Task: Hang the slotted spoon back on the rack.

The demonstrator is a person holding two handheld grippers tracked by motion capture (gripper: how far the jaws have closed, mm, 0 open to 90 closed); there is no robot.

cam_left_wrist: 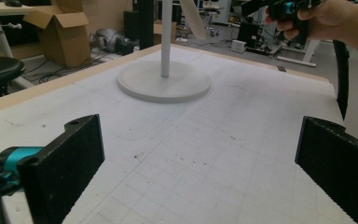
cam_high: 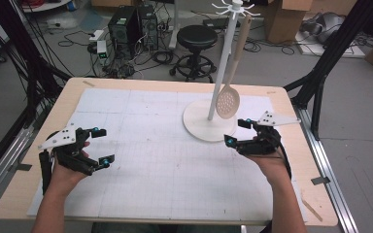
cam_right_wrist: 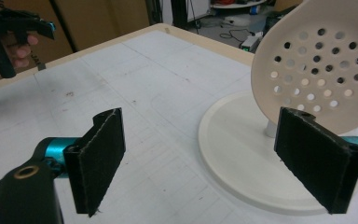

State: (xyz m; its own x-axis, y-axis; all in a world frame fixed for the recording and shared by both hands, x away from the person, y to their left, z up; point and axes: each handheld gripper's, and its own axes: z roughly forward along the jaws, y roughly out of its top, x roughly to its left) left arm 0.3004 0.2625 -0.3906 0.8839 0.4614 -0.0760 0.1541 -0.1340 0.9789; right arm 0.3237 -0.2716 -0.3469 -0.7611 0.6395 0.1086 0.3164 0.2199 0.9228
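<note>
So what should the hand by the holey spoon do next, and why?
Probably ease the right gripper forward and up toward the slotted spoon. Its jaws stand open and empty, and the spoon's bowl hangs from the white stand just beyond them, close in the right gripper view. The left gripper is open too, but far off.

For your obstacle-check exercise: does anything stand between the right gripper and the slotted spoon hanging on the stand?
Nothing visible does. The right gripper, jaws open, sits beside the stand's round base, and the slotted spoon hangs just ahead of it over bare mat.
</note>
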